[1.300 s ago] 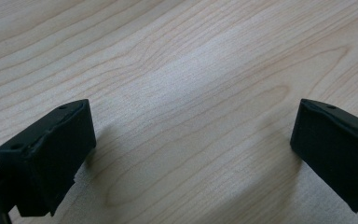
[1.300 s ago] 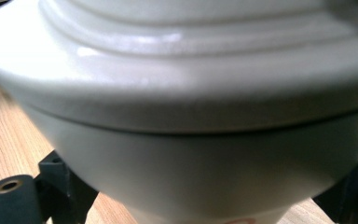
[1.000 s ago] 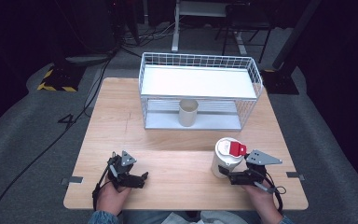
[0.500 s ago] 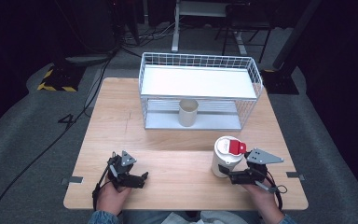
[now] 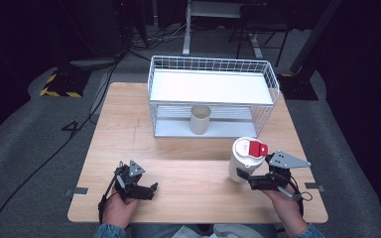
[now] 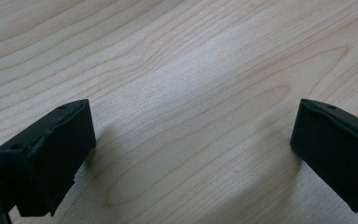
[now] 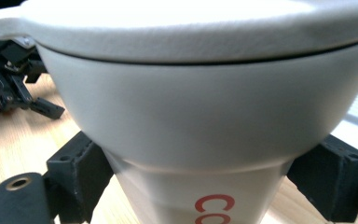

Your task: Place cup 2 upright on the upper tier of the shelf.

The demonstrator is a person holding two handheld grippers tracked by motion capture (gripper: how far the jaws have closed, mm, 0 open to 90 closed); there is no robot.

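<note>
Moved: almost nothing that I can see since a second ago; both hands sit where they were.
Left gripper (image 5: 138, 188): at 7 o'clock on the table (image 5: 188, 153), jaws spread wide over bare wood, empty.
Right gripper (image 5: 258, 182): at 5 o'clock, jaws either side of the white cup (image 5: 246, 159); contact I cannot tell.
Far: wire basket (image 5: 213, 101) at 12 o'clock, beige cup (image 5: 200, 119) beneath.
Meaning: I judge the grasp unfinished.

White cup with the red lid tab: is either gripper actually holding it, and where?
The right gripper has its jaws on either side of the white cup, low on its body; whether they clamp it cannot be told. The left gripper is open over bare wood.
</note>
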